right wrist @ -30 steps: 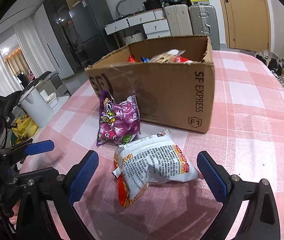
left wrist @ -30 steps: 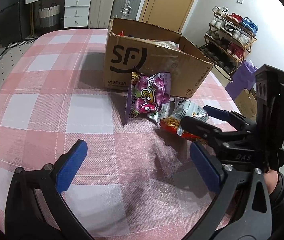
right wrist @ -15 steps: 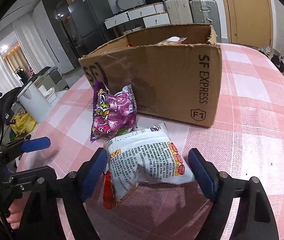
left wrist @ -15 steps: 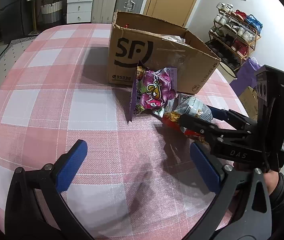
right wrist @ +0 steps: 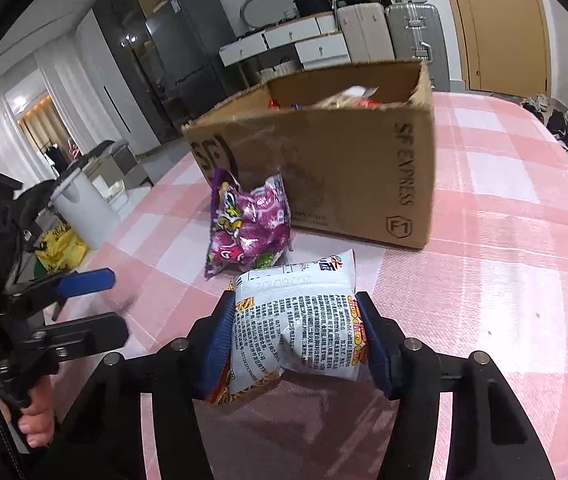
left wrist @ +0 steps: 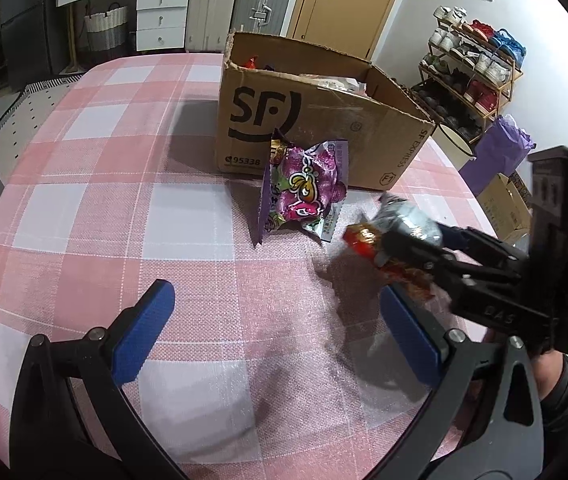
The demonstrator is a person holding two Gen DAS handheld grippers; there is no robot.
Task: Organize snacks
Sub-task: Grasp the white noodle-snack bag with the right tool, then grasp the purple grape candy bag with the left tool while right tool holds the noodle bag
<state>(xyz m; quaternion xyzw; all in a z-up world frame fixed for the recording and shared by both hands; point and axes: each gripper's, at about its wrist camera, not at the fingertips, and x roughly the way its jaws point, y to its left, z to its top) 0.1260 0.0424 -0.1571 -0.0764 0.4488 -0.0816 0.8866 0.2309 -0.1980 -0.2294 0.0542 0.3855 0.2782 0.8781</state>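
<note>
1. Pink-and-white checked cloth covers the tabletop [left wrist: 83,208]; behind it we see white drawers, upright suitcases and a wooden door.
2. We note an open brown cardboard box [left wrist: 324,128] with black printed lettering standing on the far part of the tabletop, with several wrappers showing inside it.
3. We find a purple foil snack bag [right wrist: 245,226] propped upright just in front of the box, leaning toward its front wall.
4. We hold the right gripper [right wrist: 298,340] around a white snack packet with red-and-yellow print and dense black text [right wrist: 304,320]. Its blue-padded fingers [right wrist: 219,336] have just been closing and now press on both sides of the packet, which bulges between them just in front of the purple bag.
5. We keep the left gripper [left wrist: 271,336] over bare cloth on the near side of the tabletop. Its blue-padded fingers [left wrist: 143,332] stand wide apart with nothing between them, well clear of both bags.
</note>
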